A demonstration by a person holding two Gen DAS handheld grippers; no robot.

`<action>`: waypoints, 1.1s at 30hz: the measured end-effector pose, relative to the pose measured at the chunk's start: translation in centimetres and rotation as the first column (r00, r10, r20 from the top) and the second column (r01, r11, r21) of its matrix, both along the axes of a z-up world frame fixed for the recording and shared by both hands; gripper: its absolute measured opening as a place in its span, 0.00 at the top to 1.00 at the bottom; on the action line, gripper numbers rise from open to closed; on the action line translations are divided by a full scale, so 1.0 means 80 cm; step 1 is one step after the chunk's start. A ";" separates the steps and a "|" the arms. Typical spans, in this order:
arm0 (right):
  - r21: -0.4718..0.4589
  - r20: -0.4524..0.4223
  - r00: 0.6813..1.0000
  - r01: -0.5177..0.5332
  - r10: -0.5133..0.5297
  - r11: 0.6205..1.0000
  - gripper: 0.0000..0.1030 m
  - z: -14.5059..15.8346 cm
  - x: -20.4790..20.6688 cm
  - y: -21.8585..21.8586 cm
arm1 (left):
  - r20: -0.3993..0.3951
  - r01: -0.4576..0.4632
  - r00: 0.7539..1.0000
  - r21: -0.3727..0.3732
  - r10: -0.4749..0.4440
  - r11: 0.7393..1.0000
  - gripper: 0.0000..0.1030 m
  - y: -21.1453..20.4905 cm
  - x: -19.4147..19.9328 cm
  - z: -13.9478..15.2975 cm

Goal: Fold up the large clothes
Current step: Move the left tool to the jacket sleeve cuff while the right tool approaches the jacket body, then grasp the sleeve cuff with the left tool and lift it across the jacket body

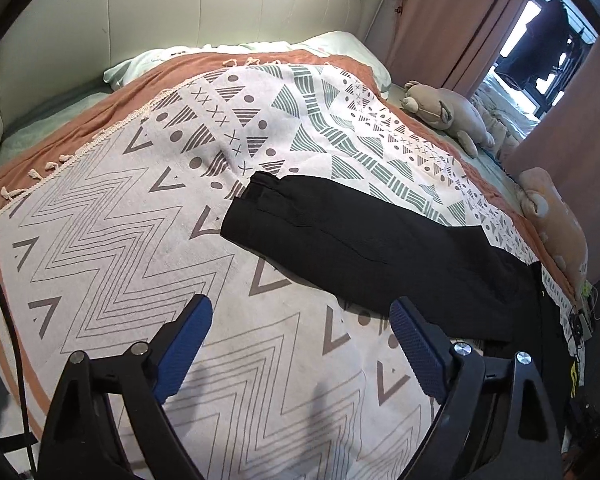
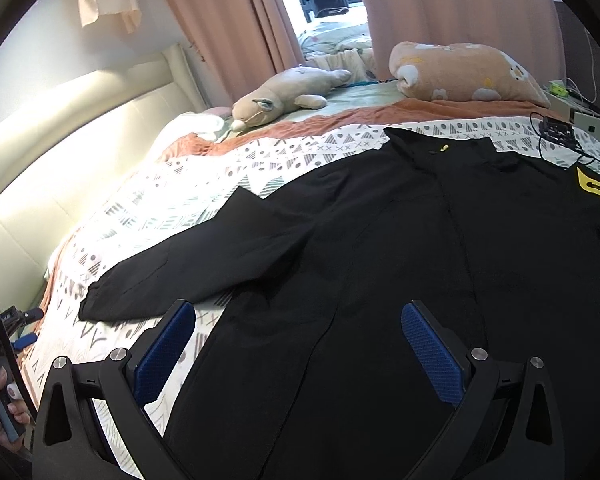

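Nearby, plush bear (image 2: pixel 278 94) and cabled device (image 2: pixel 558 132) beside black jacket (image 2: pixel 380 240).

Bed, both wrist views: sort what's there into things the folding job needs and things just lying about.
For the job:
- black jacket, spread flat, one sleeve stretched out
- left tool, open, empty
- right tool, open, empty
- patterned blanket beneath, the folding surface

Lying about:
- plush toy
- floral pillow
- pale pillows
- small black device with cable
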State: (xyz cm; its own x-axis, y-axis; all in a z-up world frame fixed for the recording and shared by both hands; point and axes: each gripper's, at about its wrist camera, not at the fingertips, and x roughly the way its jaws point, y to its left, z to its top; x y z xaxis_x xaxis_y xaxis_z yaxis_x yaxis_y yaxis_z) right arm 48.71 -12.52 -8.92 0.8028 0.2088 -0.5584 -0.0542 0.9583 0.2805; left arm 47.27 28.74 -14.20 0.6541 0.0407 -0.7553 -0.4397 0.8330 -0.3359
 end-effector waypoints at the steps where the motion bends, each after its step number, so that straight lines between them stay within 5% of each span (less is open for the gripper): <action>1: 0.002 -0.003 1.000 0.006 -0.006 1.000 0.00 -0.002 0.008 0.000 | -0.014 -0.008 1.000 -0.017 0.007 1.000 0.18 0.009 0.008 -0.007; 5: 0.015 -0.047 0.999 0.009 -0.009 1.000 0.27 -0.007 0.050 0.015 | -0.062 -0.039 0.997 -0.079 0.034 0.996 0.26 0.039 0.038 -0.037; 14: 0.057 -0.090 0.995 -0.024 0.029 0.998 0.45 -0.022 0.117 0.015 | -0.151 -0.103 0.985 -0.121 0.084 0.987 0.28 0.085 0.093 -0.094; 20: 0.082 -0.093 0.995 -0.024 0.031 0.996 0.47 -0.030 0.145 0.004 | -0.189 -0.064 0.980 0.000 0.063 0.998 0.29 0.090 0.127 -0.107; 28: 0.120 -0.125 0.992 -0.012 0.027 0.993 0.48 -0.048 0.177 0.003 | -0.237 0.087 0.970 0.144 -0.050 0.986 0.57 0.060 0.148 -0.104; 33: 0.205 -0.138 0.990 0.011 0.018 0.979 0.62 -0.064 0.197 -0.008 | -0.234 0.148 0.968 0.234 -0.091 0.961 0.73 0.047 0.150 -0.081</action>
State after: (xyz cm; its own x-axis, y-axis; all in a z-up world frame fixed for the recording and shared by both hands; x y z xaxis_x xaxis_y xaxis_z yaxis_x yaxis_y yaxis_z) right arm 64.50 -13.15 -14.03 0.7200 0.3330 -0.6088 -0.0041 0.8793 0.4762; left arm 59.29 32.53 -20.66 0.4853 0.1768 -0.8563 -0.3710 0.9284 -0.0186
